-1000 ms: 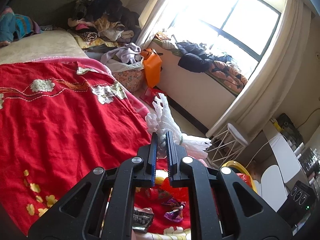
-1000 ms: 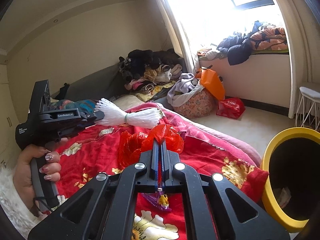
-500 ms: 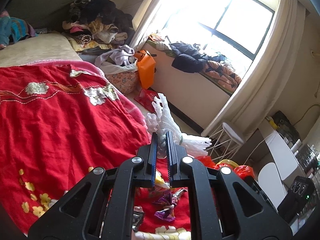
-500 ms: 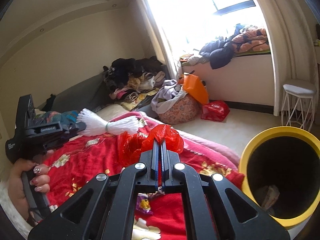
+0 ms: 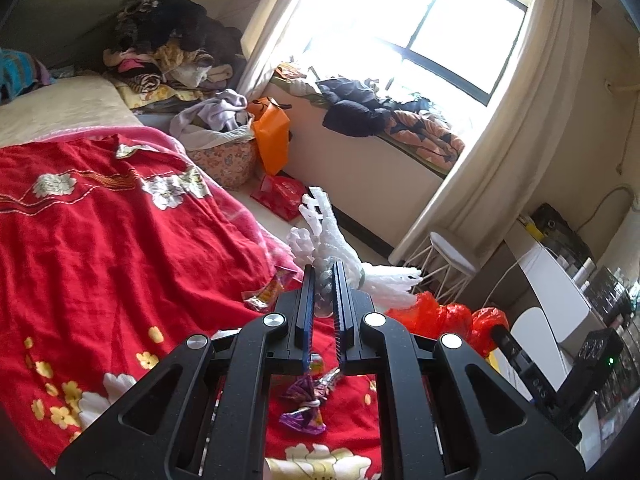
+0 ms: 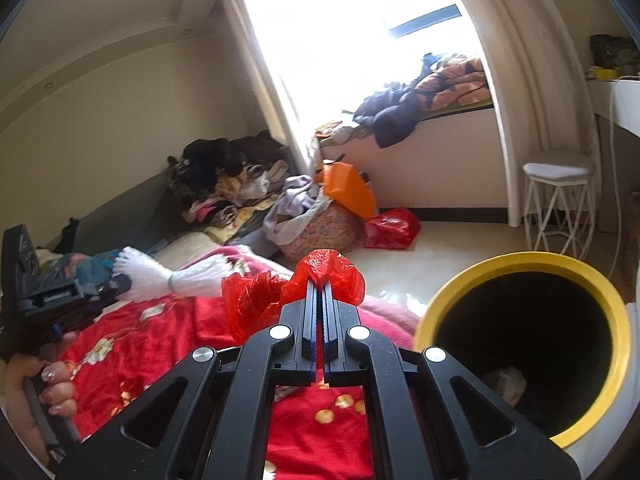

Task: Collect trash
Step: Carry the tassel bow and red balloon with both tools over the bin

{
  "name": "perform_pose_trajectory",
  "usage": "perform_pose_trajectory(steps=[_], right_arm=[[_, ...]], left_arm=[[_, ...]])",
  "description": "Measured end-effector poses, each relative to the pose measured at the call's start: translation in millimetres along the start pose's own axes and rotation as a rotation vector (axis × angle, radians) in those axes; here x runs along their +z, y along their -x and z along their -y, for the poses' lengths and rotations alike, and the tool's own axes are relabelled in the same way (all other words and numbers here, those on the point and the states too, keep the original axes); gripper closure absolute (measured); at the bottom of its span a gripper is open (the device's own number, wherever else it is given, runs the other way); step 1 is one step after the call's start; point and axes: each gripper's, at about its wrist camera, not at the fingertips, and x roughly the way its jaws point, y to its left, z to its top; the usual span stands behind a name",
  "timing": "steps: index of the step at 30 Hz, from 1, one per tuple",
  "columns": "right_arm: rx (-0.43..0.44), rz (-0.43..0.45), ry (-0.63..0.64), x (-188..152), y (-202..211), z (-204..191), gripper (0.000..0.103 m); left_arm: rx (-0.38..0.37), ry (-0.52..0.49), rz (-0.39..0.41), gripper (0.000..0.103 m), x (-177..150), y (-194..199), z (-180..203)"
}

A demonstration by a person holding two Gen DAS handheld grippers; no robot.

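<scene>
My left gripper (image 5: pixel 323 276) is shut on a white foam net sleeve (image 5: pixel 340 252) and holds it above the red bedspread (image 5: pixel 100 248); the sleeve also shows in the right wrist view (image 6: pixel 176 278). My right gripper (image 6: pixel 319 284) is shut on a crumpled red plastic bag (image 6: pixel 280 292), held above the bed's edge just left of the yellow-rimmed trash bin (image 6: pixel 528 356). The bag also shows in the left wrist view (image 5: pixel 444 316). Candy wrappers (image 5: pixel 304 408) lie on the bedspread below my left gripper, and another wrapper (image 5: pixel 268 292) lies near the bed's edge.
A floral laundry basket (image 6: pixel 320 228), an orange bag (image 6: pixel 348 192) and a red bag (image 6: pixel 392 228) stand on the floor by the window bench. A white wire stool (image 6: pixel 556 200) stands by the curtain. Clothes are piled at the bed's head (image 5: pixel 168 52).
My right gripper has carried the red bag rightward, closer to the yellow bin, which now looms larger. My left gripper has kept hold of the foam sleeve and shifted slightly.
</scene>
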Motion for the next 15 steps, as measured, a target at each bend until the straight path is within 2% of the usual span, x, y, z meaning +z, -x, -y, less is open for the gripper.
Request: perform_pose_trajectory(steps=[15], right_arm=[[-0.155,0.064,-0.089,9,21,47,0.101]], left_arm=[[-0.060,-0.066,-0.041,0.098,-13,-10,35]])
